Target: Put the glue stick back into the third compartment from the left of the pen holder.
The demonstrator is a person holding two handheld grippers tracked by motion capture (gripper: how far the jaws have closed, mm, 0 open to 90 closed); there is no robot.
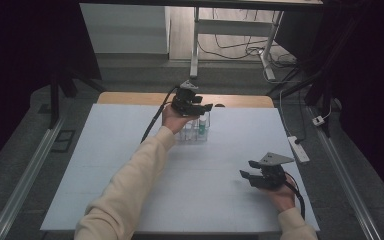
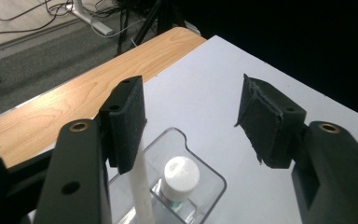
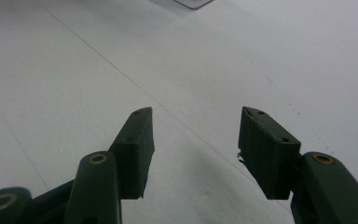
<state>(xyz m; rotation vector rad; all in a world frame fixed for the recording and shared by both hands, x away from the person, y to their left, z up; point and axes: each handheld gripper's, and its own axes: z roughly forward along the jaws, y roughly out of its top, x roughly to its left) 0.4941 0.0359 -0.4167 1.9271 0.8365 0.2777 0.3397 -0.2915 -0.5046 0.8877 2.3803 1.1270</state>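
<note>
White sheeting covers the table (image 1: 130, 165), and at its far middle stands a clear rack (image 1: 196, 131) with a white-capped vial (image 2: 181, 173). Left gripper (image 1: 202, 106) hovers just above it, jaws wide: an approach. Next, lower squarely over the cap. Right gripper (image 1: 246, 169) waits near-right, spread, empty.

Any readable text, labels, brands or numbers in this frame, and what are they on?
No text can be read.
Small white-capped bottle in the clear plastic rack: a label band with green and red marks, too blurred and hidden to read.
Left tongs, open above the bottle: no markings.
Right tongs, open over the white table cover: no markings.
</note>
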